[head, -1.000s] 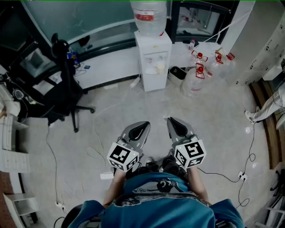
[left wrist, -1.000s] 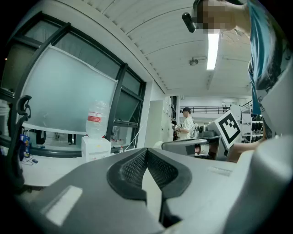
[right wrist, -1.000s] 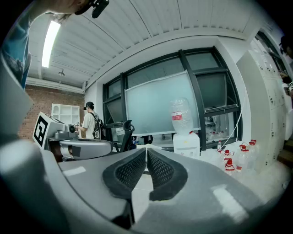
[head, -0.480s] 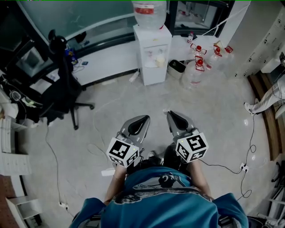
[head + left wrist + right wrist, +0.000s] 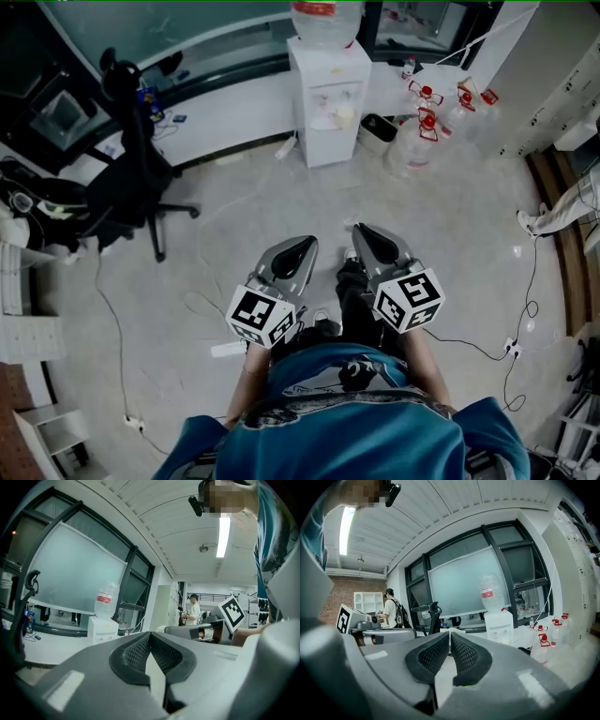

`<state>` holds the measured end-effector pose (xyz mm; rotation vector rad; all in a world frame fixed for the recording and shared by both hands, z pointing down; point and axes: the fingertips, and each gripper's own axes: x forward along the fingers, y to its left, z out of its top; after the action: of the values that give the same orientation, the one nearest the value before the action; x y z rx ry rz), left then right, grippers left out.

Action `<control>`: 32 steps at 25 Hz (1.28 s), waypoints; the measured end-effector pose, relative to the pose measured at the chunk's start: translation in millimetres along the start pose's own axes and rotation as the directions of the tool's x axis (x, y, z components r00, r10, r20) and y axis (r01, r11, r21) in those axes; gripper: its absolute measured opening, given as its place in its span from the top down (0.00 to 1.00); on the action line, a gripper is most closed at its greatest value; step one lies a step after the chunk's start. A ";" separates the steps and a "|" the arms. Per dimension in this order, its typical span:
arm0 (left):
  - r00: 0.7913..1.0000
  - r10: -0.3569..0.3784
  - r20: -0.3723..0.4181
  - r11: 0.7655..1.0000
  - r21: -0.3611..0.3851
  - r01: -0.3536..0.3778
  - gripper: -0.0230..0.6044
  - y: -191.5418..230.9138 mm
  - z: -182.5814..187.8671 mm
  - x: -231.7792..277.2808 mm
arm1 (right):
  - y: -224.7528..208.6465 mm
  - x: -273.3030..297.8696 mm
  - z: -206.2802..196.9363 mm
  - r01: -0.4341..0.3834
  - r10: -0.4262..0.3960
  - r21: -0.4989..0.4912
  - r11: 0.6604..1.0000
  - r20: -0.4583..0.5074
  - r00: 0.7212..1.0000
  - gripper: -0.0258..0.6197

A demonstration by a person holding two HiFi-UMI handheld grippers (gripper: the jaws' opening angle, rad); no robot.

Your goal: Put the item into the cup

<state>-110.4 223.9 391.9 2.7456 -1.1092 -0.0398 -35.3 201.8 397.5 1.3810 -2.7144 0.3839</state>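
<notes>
the left claw point(image 5: 300, 251) and the right claw point(image 5: 366, 236) are held side by side, close against the person's teal shirt point(image 5: 347, 431), both pointing forward over the pale floor point(image 5: 234, 225), each with its marker cube point(image 5: 261, 317) nearest the body. in the left gripper view the left claw point(image 5: 150, 634) is clenched, its ribbed pads meeting at the tips with nothing between them; in the right gripper view the right claw point(image 5: 449, 633) is clenched the same way and grasps nothing. ahead stands a white water dispenser point(image 5: 326, 98) with a bottle point(image 5: 325, 19) on top, spare jugs with red caps point(image 5: 417, 141) just to its right and a black office chair point(image 5: 131, 187) well to its left. a thin cable point(image 5: 103, 319) trails across the floor. where the cup and the item are cannot be told from these views.
</notes>
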 end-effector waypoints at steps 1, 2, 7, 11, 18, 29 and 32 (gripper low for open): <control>1.000 0.007 0.001 1.000 -0.007 -0.007 0.97 4.3 -0.2 2.7 | -3.6 2.7 -1.2 -0.002 0.002 0.007 1.000 -0.005 1.000 0.94; 1.000 0.014 0.001 1.000 -0.012 -0.014 0.97 8.6 -0.5 6.0 | -7.8 5.7 -2.5 -0.005 0.005 0.017 1.000 -0.009 1.000 0.94; 0.998 0.056 -0.008 0.998 -0.026 -0.056 0.97 30.5 -4.7 25.3 | -31.7 29.6 -7.5 -0.036 0.037 0.060 0.998 -0.026 0.999 0.94; 0.997 0.068 -0.043 0.997 -0.036 -0.070 0.97 59.0 -9.6 55.0 | -61.5 66.7 -3.7 -0.052 0.053 0.089 0.995 -0.019 0.998 0.94; 0.998 0.042 -0.041 0.999 0.015 -0.042 0.97 102.9 28.2 144.9 | -135.8 124.9 33.0 -0.053 0.053 0.095 0.994 -0.005 0.999 0.94; 0.995 0.059 -0.087 0.998 0.035 -0.056 0.97 142.7 38.9 228.6 | -217.3 187.3 49.2 -0.063 0.066 0.123 0.990 -0.025 0.997 0.94; 0.991 0.081 -0.110 0.996 0.036 -0.078 0.97 150.8 36.8 234.1 | -219.4 198.5 48.3 -0.086 0.091 0.135 0.987 -0.033 0.995 0.94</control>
<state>-48.4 -50.0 392.2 2.6907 -1.1970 0.1416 25.6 -90.2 427.1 1.2705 -2.7699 0.6025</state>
